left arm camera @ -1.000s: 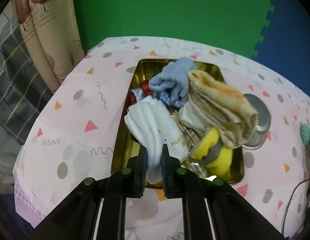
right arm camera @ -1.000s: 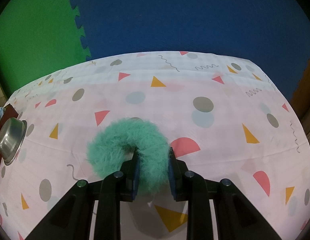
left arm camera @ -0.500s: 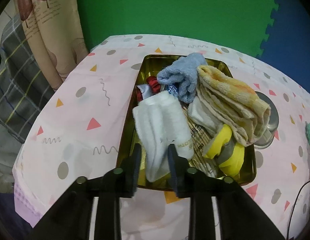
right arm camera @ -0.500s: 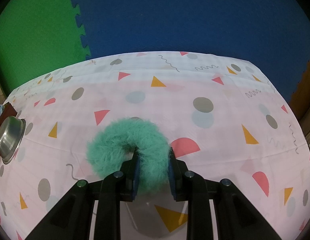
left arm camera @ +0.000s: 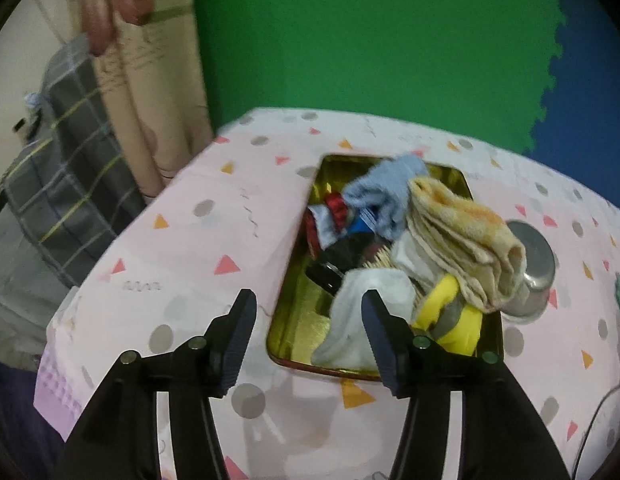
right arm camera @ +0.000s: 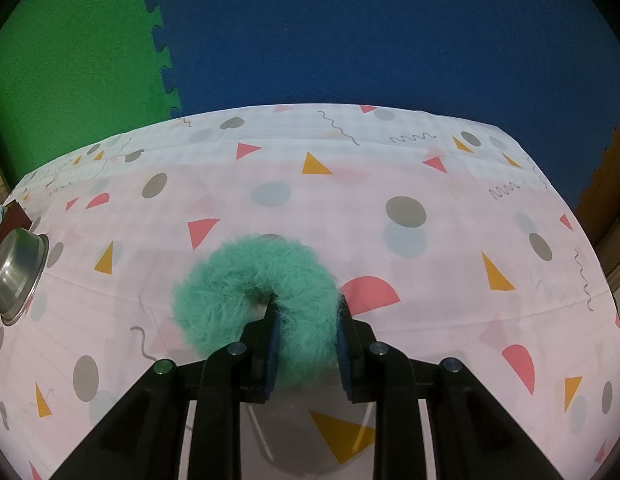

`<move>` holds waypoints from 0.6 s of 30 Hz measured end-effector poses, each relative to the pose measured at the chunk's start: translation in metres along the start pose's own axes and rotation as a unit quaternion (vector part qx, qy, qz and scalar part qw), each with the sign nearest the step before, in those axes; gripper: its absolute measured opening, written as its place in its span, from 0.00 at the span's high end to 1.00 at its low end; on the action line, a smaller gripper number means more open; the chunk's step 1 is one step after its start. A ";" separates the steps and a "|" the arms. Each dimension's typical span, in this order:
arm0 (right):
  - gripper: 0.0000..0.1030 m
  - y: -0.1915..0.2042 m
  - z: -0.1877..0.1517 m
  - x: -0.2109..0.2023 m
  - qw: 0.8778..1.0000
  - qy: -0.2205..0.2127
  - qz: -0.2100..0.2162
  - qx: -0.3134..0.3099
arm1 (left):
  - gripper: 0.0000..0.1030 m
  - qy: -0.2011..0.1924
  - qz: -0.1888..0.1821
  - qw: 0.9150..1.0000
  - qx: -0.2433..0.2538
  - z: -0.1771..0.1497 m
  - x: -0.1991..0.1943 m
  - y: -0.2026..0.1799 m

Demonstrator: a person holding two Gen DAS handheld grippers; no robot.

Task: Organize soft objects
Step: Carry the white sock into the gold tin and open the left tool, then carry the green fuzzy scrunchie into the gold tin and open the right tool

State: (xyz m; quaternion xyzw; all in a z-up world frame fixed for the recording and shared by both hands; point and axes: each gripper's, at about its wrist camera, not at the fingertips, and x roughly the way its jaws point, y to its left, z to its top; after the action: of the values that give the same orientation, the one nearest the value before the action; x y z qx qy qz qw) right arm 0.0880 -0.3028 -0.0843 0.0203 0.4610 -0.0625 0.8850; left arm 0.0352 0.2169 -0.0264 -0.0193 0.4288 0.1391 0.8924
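In the left wrist view a gold tin tray (left arm camera: 298,322) holds a white cloth (left arm camera: 363,320), a blue cloth (left arm camera: 385,188), an orange-beige towel (left arm camera: 461,236) and a yellow soft item (left arm camera: 449,316). My left gripper (left arm camera: 308,320) is open and empty, just above the tray's near edge, with the white cloth lying beyond its right finger. In the right wrist view my right gripper (right arm camera: 306,338) is shut on a fluffy teal scrunchie (right arm camera: 246,292) that rests on the patterned tablecloth (right arm camera: 429,184).
A steel bowl (left arm camera: 531,264) stands at the tray's right side; it also shows in the right wrist view (right arm camera: 16,266). Dark and red items (left arm camera: 333,240) lie in the tray. Green and blue foam mats back the table. A plaid cloth (left arm camera: 58,184) hangs left.
My left gripper opened and let go of the white cloth, which dropped into the tray; the gripper pulled back and up. The right gripper stayed shut on the scrunchie.
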 end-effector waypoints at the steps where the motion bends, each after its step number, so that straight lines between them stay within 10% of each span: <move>1: 0.76 0.000 0.000 0.000 1.000 0.000 0.001 0.001 | 0.47 -0.007 0.004 1.000 -0.007 -0.001 -0.002 0.001; 18: 0.82 0.000 -0.010 -0.023 0.999 -0.002 0.017 0.038 | 0.39 -0.049 0.053 0.997 -0.020 -0.013 -0.012 -0.001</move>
State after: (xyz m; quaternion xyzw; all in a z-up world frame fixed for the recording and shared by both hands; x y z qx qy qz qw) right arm 0.0667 -0.2996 -0.0711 0.0613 0.4564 -0.0647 0.8853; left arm 0.0181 0.2111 -0.0255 -0.0075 0.3820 0.1958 0.9031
